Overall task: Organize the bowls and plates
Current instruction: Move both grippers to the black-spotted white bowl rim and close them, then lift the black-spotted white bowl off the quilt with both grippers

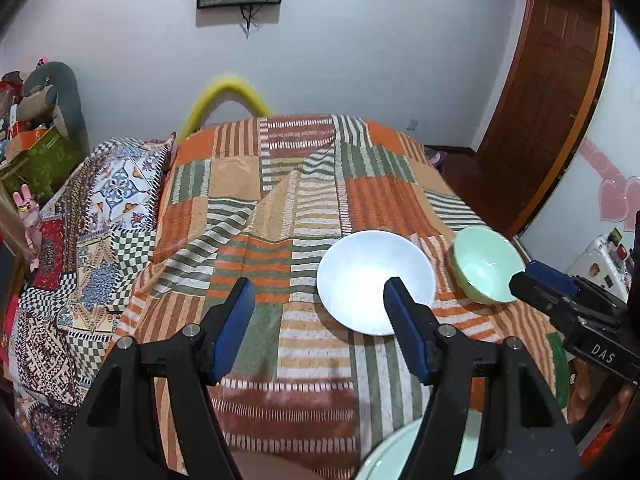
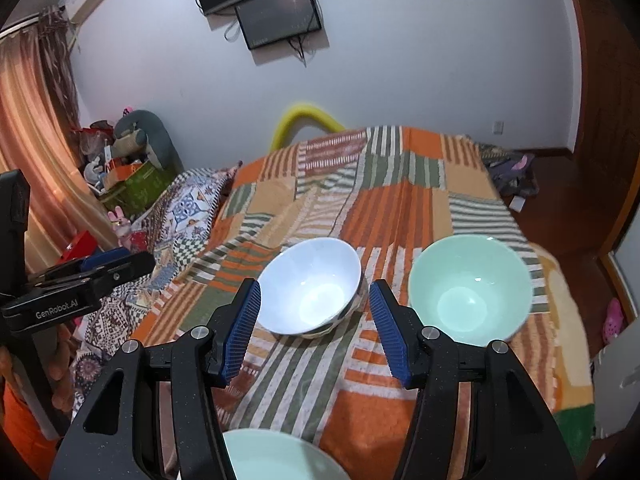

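Note:
A white bowl and a pale green bowl stand side by side on a striped patchwork blanket. A pale green plate lies at the near edge, partly hidden under the fingers. My left gripper hovers open and holds nothing, its right finger in front of the white bowl's rim. My right gripper is open just short of the white bowl, pads clear of it. Each gripper shows in the other's view: the right gripper beside the green bowl, the left gripper at the far left.
The blanket covers a bed whose right edge drops to a wooden floor just past the green bowl. A patterned pillow and quilt lie on the left. A wooden door stands at the right, and boxes and toys are piled at the far left.

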A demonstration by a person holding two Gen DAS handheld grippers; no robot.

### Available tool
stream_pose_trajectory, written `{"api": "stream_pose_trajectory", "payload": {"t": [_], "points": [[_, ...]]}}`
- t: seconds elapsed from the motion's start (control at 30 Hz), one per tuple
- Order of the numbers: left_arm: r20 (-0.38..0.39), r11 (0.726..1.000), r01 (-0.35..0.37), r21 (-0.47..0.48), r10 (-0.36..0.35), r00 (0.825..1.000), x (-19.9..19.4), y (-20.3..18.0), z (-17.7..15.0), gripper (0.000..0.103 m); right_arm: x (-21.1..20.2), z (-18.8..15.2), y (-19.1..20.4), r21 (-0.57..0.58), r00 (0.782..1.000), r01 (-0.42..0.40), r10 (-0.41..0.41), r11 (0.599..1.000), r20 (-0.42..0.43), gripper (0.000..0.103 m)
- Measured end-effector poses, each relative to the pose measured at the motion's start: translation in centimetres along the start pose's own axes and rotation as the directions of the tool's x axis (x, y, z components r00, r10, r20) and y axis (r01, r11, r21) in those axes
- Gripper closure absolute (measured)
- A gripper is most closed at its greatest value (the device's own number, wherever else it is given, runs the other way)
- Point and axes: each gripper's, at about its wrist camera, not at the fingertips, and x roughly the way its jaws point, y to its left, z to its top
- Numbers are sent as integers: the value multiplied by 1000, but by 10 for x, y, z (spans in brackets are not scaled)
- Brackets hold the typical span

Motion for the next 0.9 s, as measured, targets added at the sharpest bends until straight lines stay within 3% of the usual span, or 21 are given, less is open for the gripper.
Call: {"api": "stream_pose_trajectory", "payload": {"t": [0.43, 0.77, 0.9], "points": [[-148, 999, -20, -50, 12, 989, 110, 22, 1, 37, 64, -2, -15, 9, 992, 11, -9, 1000, -128, 50], [-226, 999, 14, -40, -23, 974, 153, 15, -7, 37, 99, -4, -23, 54, 977, -5, 16, 999, -214, 50], [-235, 1000, 22, -16, -25, 972, 161, 11, -8, 46, 106, -6, -25, 69, 972, -10, 25, 998, -233, 50]]}}
